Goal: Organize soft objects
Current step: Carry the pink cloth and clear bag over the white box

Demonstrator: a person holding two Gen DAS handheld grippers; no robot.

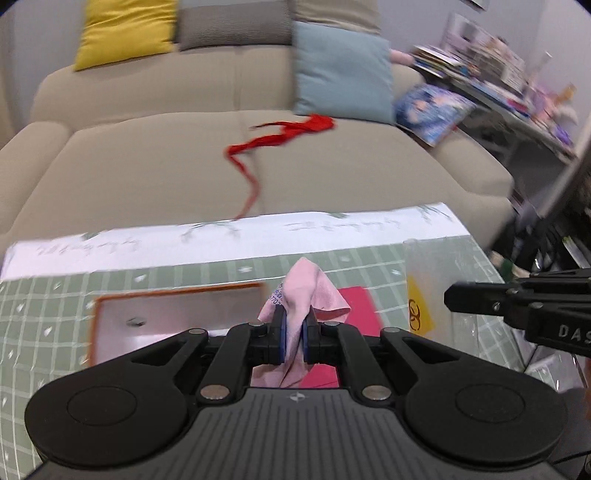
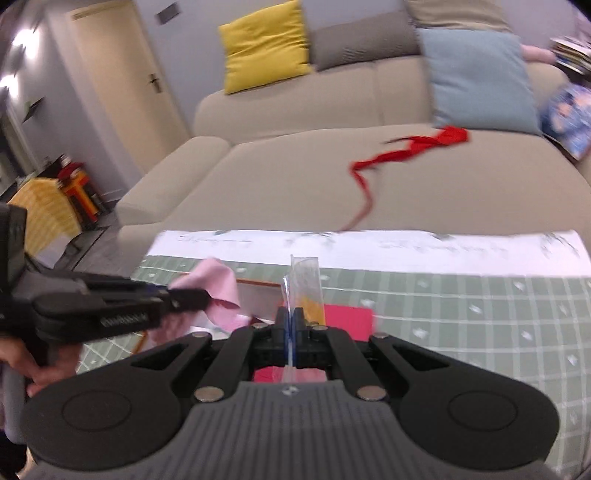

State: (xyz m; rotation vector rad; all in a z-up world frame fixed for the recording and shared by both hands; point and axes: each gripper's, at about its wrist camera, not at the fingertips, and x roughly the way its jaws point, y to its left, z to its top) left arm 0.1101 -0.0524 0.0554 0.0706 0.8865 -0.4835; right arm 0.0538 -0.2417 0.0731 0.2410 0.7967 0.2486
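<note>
My left gripper (image 1: 294, 326) is shut on a pink cloth (image 1: 306, 291) and holds it above the green checked table (image 1: 51, 295). The cloth (image 2: 218, 284) also shows in the right wrist view, in the left gripper (image 2: 199, 297). My right gripper (image 2: 294, 325) is shut on the edge of a clear plastic bag (image 2: 306, 284) with a yellow label; the bag (image 1: 432, 288) stands at the right in the left wrist view, beside the right gripper (image 1: 450, 297). A red sheet (image 1: 356, 308) lies on the table under the cloth. A red ribbon-like cloth (image 1: 280, 138) lies on the beige sofa (image 1: 147, 166).
A white tray with an orange rim (image 1: 147, 314) sits on the table at left. Yellow (image 1: 122, 29), grey (image 1: 232, 26) and blue (image 1: 343, 70) cushions lean on the sofa back. Magazines and a cluttered shelf (image 1: 491, 74) are at right. A door (image 2: 122, 85) is at far left.
</note>
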